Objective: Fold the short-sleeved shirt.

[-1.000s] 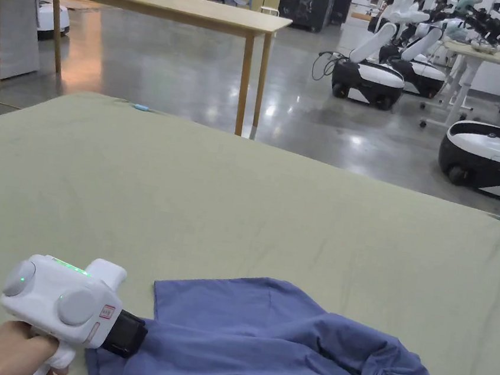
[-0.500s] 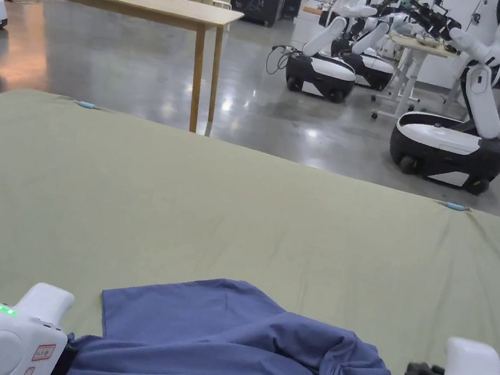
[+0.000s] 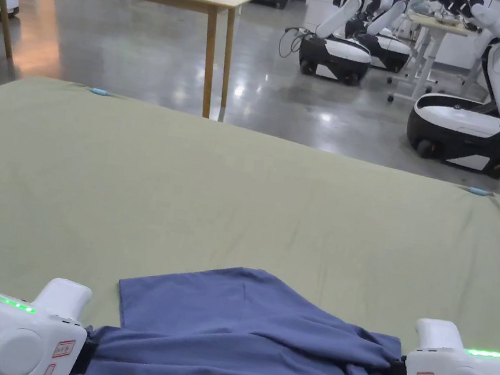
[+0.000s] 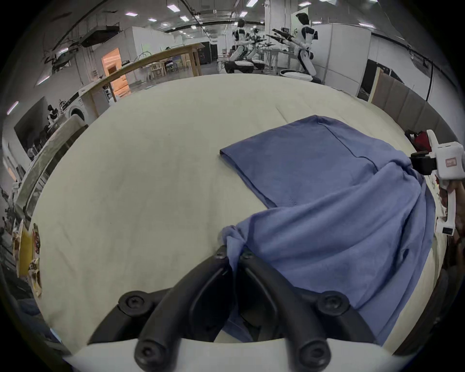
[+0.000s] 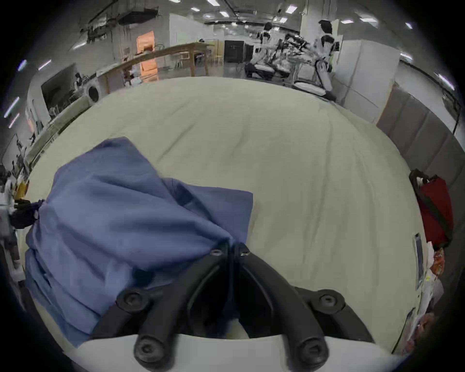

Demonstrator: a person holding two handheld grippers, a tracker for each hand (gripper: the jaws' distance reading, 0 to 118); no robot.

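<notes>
the blue short-sleeved shirt (image 3: pixel 253 341) lies rumpled at the near edge of the green-covered table (image 3: pixel 241 196). the left gripper (image 4: pixel 232 254) pinches its left end between closed jaws; the right gripper (image 5: pixel 230 248) clamps its right end the same way, cloth stretched between them.
</notes>
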